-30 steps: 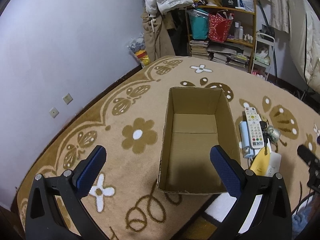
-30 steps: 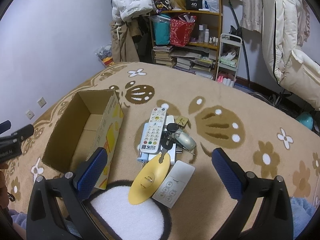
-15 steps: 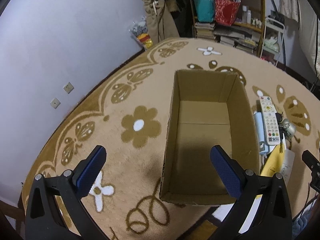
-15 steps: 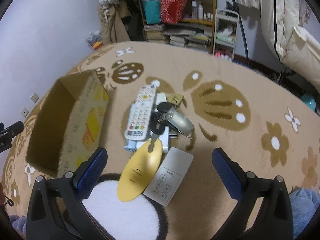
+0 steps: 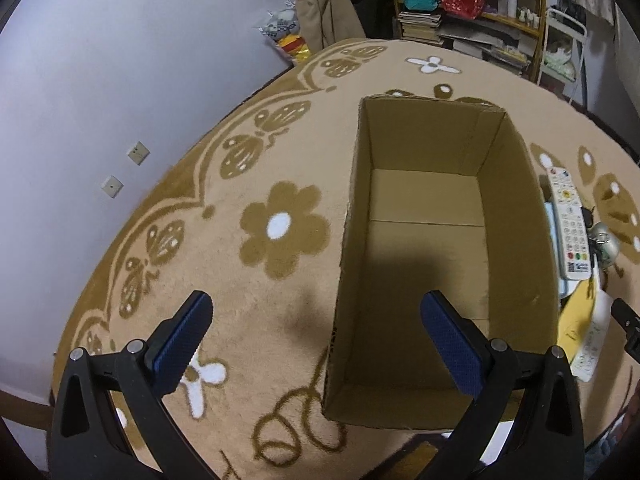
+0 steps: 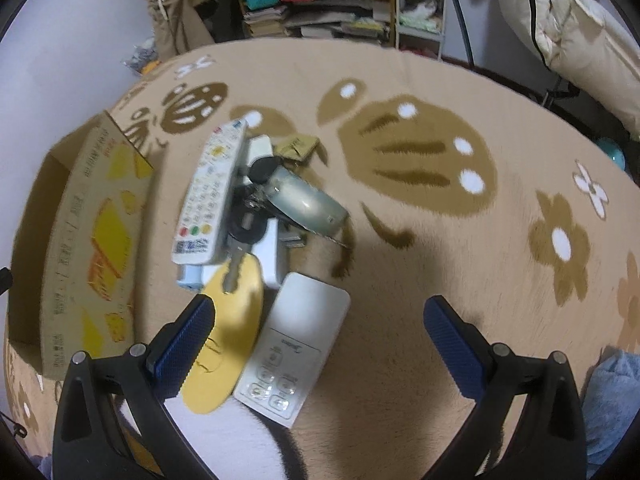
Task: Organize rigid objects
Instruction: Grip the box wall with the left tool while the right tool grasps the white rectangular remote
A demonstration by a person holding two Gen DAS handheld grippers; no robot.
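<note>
The left tool (image 5: 316,332) hangs with blue pads spread wide over the empty brown cardboard box (image 5: 436,216) on the tan flowered carpet (image 5: 248,280). The right tool (image 6: 320,336), equally spread and holding nothing, hovers above the flat white rectangular remote (image 6: 294,344) and yellow oval disc (image 6: 226,336), just right of the box.

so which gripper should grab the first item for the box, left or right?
Right. The right gripper hangs open above the white remote; the left gripper faces the empty cardboard box.

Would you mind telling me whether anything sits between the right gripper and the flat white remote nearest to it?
Nothing visible does. The right gripper hangs open above the flat white remote, which lies uncovered on the carpet; the yellow oval piece lies beside its left edge.
</note>
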